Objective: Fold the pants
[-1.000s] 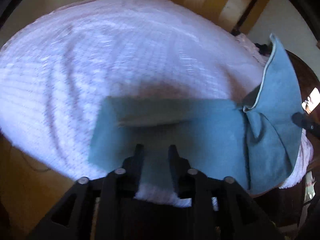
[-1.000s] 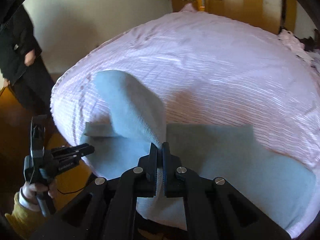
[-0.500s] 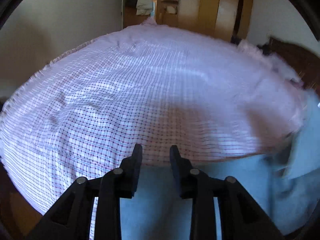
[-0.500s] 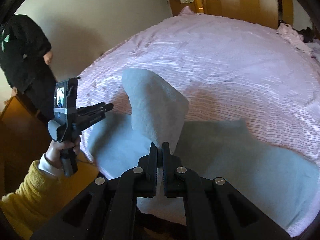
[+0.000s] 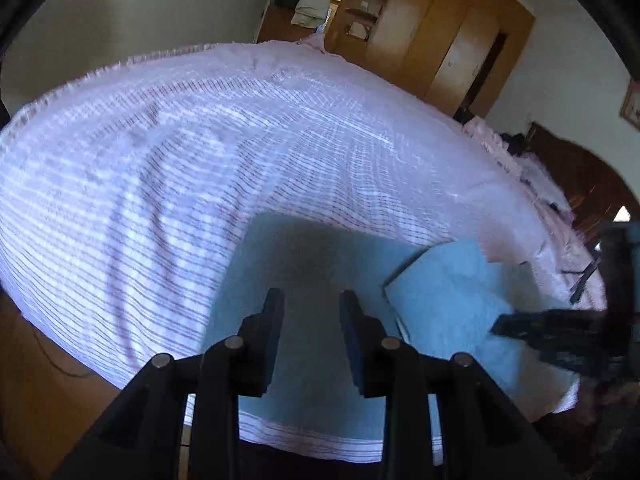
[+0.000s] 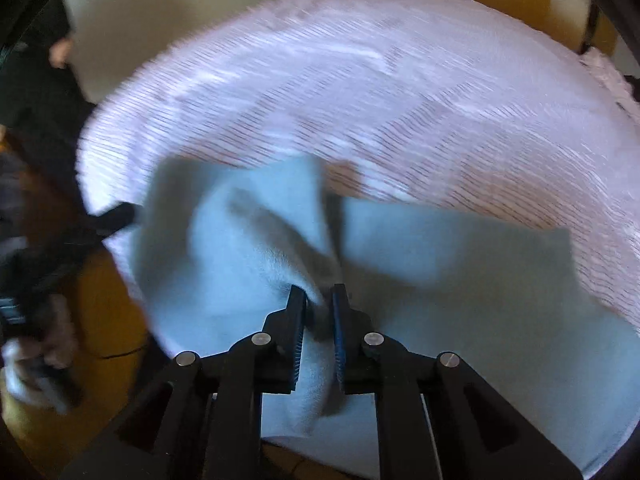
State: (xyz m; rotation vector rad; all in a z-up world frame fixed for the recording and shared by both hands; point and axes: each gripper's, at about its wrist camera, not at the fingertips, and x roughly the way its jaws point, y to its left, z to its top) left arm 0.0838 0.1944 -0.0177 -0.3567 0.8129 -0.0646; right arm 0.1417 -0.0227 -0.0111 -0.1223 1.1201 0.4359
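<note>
A: While the fold runs, list the items.
B: Pants (image 6: 440, 280), blue, on the bed (image 6: 400, 80) near its front edge. Right tool (image 6: 320, 300): clamped on a raised flap of the pants. Left tool (image 5: 310, 308): fingers apart, empty, above the flat part.
A: Step?
B: Likely carrying the flap across.
A: Next?
B: Probably lay it edge to edge, release, then smooth.

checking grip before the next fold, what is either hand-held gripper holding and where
Right hand-held gripper pinches a bunched fold of the blue pants; left hand-held gripper holds nothing.
</note>
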